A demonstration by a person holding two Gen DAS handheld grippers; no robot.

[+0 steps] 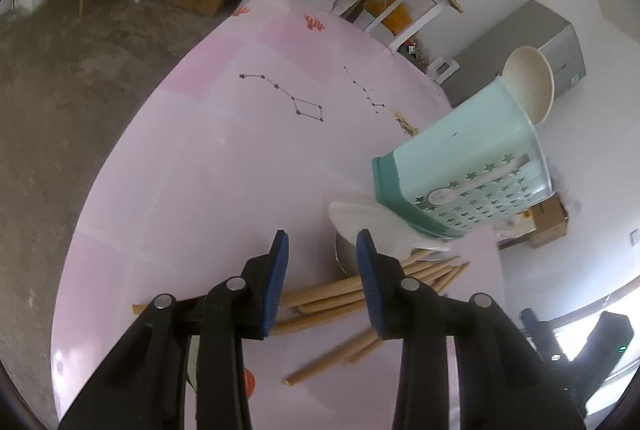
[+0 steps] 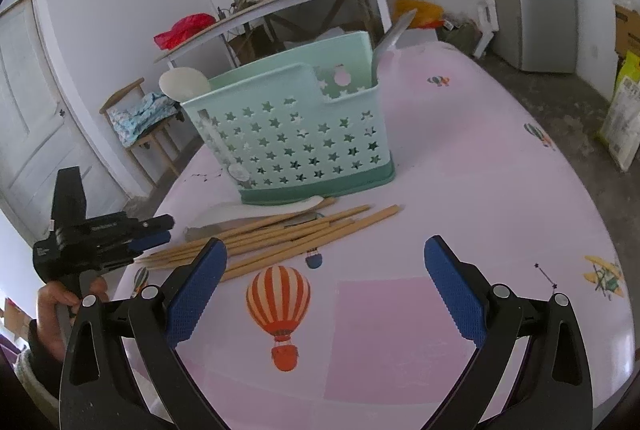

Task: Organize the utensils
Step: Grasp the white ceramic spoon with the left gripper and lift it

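caddy (image 2: pixel 296 134): mint green, star cut-outs, darker teal base band
chopsticks (image 2: pixel 288 234): light tan wood
spoon (image 2: pixel 256 211): white
ladle (image 2: pixel 185 83): white, standing in caddy
counter (image 2: pixel 460 170): pale pink cloth with darker pink squares; prints of balloons and black star constellations
balloon print (image 2: pixel 279 304): orange-and-white stripes, orange basket
left hand-held gripper (image 1: pixel 322 282): black frame, blue pads
right hand-held gripper (image 2: pixel 324 290): black frame, blue textured pads
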